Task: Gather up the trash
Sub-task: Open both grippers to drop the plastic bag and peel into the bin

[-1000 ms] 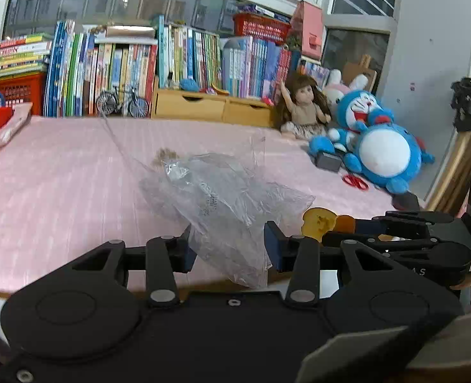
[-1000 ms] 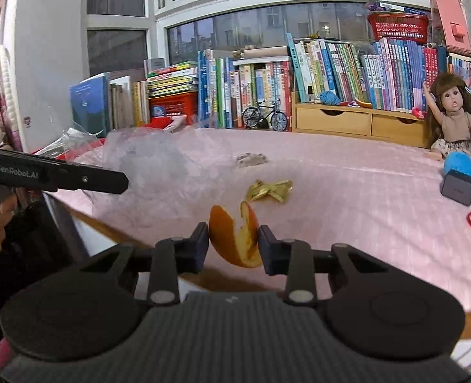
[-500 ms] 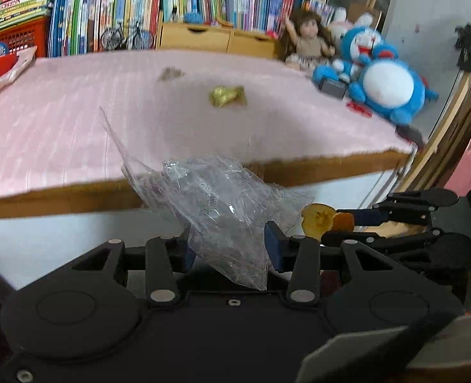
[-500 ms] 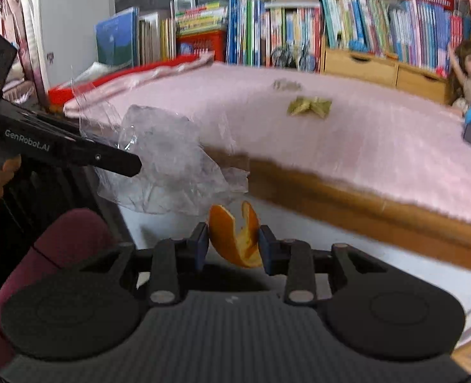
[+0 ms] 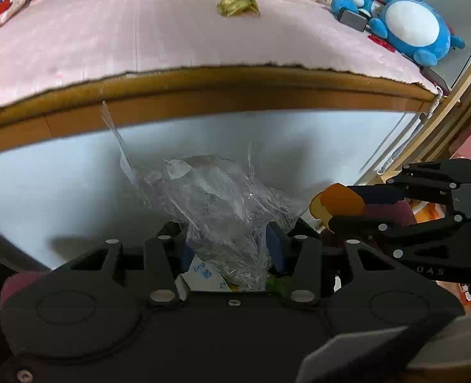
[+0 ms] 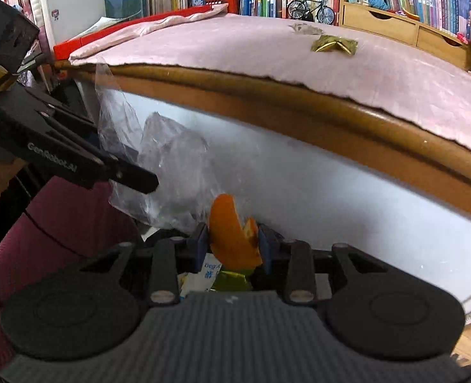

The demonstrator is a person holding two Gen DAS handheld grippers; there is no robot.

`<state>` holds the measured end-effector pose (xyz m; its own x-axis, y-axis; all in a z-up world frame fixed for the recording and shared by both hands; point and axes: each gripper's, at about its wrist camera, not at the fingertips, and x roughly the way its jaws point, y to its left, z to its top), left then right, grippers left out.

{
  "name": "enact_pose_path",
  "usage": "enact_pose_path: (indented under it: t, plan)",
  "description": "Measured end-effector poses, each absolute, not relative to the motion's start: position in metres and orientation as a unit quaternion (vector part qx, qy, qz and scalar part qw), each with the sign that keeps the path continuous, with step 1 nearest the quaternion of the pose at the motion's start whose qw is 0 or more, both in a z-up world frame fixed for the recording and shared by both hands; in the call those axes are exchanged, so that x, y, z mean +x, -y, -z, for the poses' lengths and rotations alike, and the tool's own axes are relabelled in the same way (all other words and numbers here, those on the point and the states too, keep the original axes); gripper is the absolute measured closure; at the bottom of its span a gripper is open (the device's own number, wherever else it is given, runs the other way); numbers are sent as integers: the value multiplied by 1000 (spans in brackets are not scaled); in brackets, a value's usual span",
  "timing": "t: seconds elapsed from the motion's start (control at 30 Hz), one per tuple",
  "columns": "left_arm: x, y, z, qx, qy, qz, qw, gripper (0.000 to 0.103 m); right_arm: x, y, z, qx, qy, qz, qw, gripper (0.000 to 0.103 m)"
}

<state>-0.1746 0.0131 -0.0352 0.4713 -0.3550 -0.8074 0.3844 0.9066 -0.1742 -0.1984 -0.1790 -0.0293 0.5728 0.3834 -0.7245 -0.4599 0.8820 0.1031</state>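
My left gripper [image 5: 229,245] is shut on a crumpled clear plastic wrap [image 5: 216,201], held below the table's wooden edge [image 5: 235,86] in front of a white panel. Beside it, my right gripper [image 6: 232,244] is shut on a curled orange peel [image 6: 227,226]; the same peel [image 5: 337,202] shows at the right of the left wrist view. Under both sets of fingers lie a white printed paper [image 6: 203,276] and green scraps. A gold wrapper [image 6: 334,44] and a grey crumpled scrap [image 6: 304,28] rest on the pink tablecloth [image 6: 235,51].
A blue plush toy [image 5: 407,28], a doll and a small dark box [image 5: 352,19] sit at the table's far right. Books, a red basket and a toy bicycle [image 6: 310,8] line the back. A maroon cushion [image 6: 53,223] lies at the lower left.
Both grippers have sunk from above the tabletop to below its front edge and tilted downward, each keeping its hold. Printed paper and green scraps have come into view beneath the fingers.
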Motion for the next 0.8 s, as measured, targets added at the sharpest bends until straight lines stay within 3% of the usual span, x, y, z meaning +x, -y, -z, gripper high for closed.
enact_pose_path:
  t: [0.43, 0.8]
  plan:
    - [-171, -5, 49, 28, -485, 215, 847, 55, -197, 176, 33, -47, -401, -241, 883, 60]
    - [-168, 2, 53, 30, -492, 214, 844, 49, -197, 174, 32, -47, -395, -237, 887, 37]
